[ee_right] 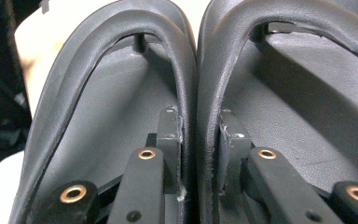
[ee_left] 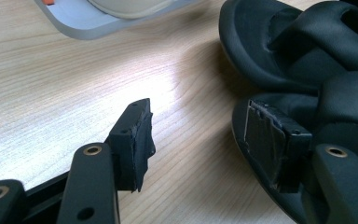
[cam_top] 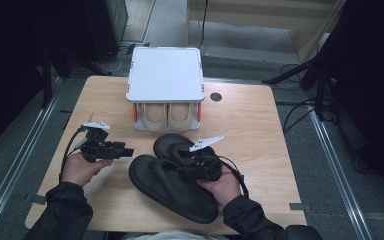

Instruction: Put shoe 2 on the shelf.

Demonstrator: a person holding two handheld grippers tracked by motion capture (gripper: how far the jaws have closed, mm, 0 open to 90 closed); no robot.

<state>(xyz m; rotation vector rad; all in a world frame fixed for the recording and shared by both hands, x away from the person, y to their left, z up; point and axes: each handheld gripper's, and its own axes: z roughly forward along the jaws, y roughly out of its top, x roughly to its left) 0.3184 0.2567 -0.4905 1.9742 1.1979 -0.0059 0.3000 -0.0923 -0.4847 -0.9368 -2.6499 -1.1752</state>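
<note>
On the wood table (cam_top: 260, 120) in a dark room, right gripper (ee_right: 200, 140) pinches black sandals' straps (ee_right: 193, 70); left gripper (ee_left: 198, 140) spread, w/ nothing between.

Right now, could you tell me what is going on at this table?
A person is handling a pair of black flip-flops on the wooden table with a hand-held tool in each hand. The right tool pinches the two inner straps together, one from each sandal. The left tool sits open and empty beside them, above the bare wood. Behind stands a grey rack holding beige shoes.
</note>
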